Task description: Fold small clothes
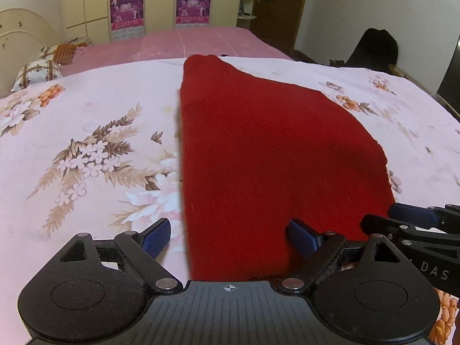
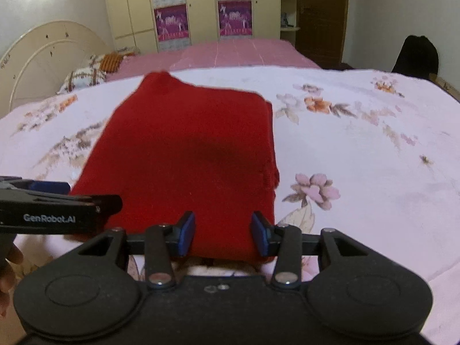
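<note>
On the floral bedspread (image 1: 86, 132) the red garment (image 1: 258, 143) lies flat and partly folded, its near hem between both grippers, the left gripper (image 1: 230, 237) spread wide and the right gripper (image 2: 224, 237) half open, neither pinching cloth, seemingly poised for the next fold.

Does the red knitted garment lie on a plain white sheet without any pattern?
No, the red knitted garment lies on a pale pink bedsheet printed with brown and orange flowers.
</note>
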`<state>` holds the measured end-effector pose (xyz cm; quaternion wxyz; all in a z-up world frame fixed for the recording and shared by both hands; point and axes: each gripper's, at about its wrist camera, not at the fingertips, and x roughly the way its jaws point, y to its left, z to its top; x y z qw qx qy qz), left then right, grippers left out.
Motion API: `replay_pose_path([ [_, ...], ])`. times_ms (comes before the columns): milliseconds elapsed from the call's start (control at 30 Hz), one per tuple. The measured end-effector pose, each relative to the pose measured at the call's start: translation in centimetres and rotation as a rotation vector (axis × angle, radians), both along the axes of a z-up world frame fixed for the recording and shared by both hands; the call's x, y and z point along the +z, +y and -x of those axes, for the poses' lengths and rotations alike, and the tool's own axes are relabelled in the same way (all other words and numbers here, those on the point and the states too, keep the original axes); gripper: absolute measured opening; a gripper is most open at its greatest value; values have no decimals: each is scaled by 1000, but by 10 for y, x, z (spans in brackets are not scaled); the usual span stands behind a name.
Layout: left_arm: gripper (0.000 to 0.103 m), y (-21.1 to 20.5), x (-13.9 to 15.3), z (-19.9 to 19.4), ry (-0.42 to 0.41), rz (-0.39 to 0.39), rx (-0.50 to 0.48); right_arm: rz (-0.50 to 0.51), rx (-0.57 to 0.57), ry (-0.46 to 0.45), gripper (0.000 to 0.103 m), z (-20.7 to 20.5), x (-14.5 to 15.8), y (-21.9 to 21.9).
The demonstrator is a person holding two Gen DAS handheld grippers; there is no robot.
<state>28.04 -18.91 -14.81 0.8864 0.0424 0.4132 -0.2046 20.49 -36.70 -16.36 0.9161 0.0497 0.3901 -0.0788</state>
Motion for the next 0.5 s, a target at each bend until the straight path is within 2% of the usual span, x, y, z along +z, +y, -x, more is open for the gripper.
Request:
replay_pose_path([
  [267,88,3,8,-9,27,27,-10,-20,-4,-17,44,0,10,-2],
  [500,88,3,21,-22,1,82,11,-16,-2,-55,47,-8,24,-3],
])
